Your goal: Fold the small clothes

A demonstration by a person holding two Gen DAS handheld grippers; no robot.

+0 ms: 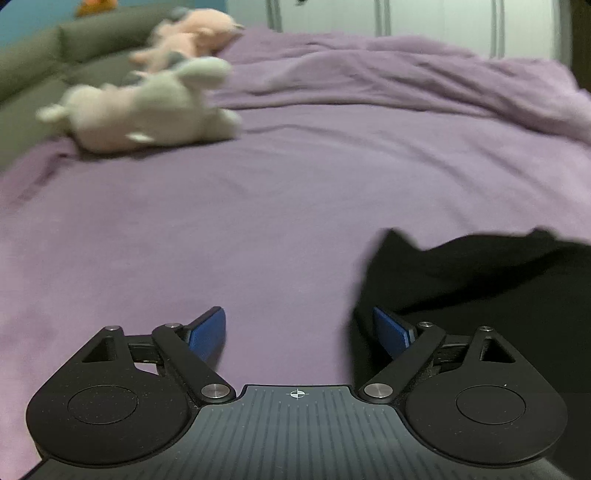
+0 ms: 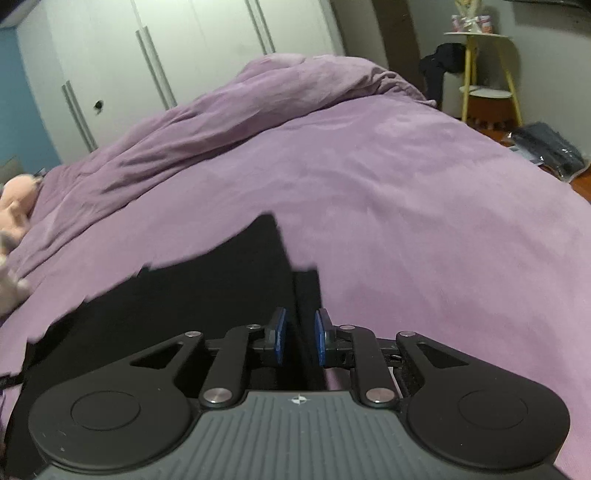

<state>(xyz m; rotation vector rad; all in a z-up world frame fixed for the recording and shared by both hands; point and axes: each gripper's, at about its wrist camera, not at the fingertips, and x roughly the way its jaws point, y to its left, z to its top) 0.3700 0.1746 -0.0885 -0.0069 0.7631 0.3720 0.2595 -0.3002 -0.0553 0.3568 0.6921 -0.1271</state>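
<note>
We are holding the left tongs (image 1: 298, 328) spread wide over the purple bedspread (image 1: 258, 229), with nothing between the blue pads (image 1: 208, 332); the right-hand pad is sitting just at the edge of the black garment (image 1: 480, 280), and we cannot tell whether it is touching the cloth. We are keeping the right tongs (image 2: 299, 339) nearly together, their blue pads (image 2: 279, 334) standing a narrow gap apart with a fold of the black garment (image 2: 207, 295) running up between them; whether the pads are actually pressing on it we cannot tell. The garment is lying on the bed, one corner peaking up ahead of the right tongs. Two plush toys, a white one (image 1: 147, 110) and a pink one (image 1: 192, 33), are lying blurred near the grey headboard (image 1: 55, 55). A white wardrobe (image 2: 147, 55) is standing behind the bed, and a yellow side table (image 2: 484, 74) beside it.
</note>
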